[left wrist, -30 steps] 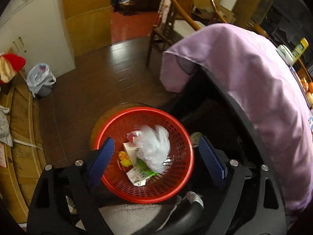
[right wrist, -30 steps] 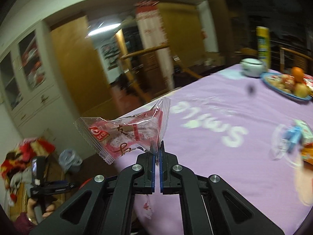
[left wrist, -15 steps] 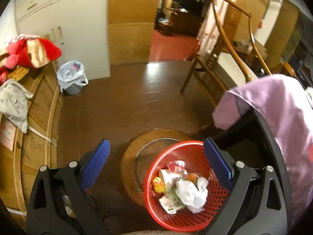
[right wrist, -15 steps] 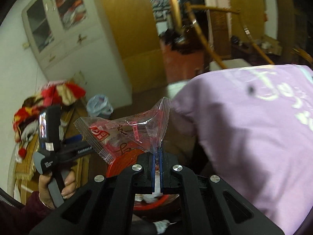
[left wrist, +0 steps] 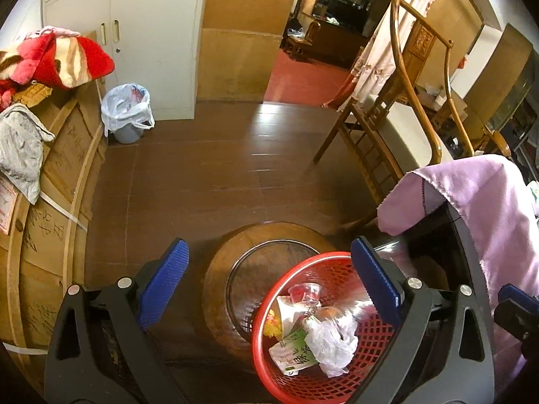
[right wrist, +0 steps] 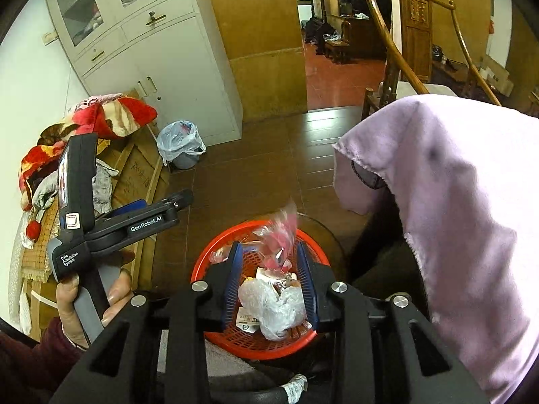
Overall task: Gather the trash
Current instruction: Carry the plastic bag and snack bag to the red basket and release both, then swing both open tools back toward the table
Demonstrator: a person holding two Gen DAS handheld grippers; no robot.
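Note:
A red mesh basket (right wrist: 209, 256) (left wrist: 266, 306) sits on a round wooden stool (left wrist: 229, 262) and holds a white plastic bag (right wrist: 273, 306) and several wrappers. My right gripper (right wrist: 269, 266) is open above the basket. A clear red-printed snack wrapper (right wrist: 279, 235) is blurred between its fingers, loose and falling over the basket. My left gripper (left wrist: 269, 276) is open and empty, to the left of the basket; it shows hand-held in the right wrist view (right wrist: 182, 198).
A table with a purple cloth (right wrist: 454, 202) (left wrist: 488, 208) stands to the right. A wooden chair (left wrist: 387, 128) is behind it. A lined bin (left wrist: 126, 114) stands by the white cabinet (right wrist: 161, 64). Cardboard boxes with blankets (left wrist: 50, 155) are on the left.
My right gripper has opened over the basket and let go of the snack wrapper, which drops. The left gripper has drifted up and left, staying open.

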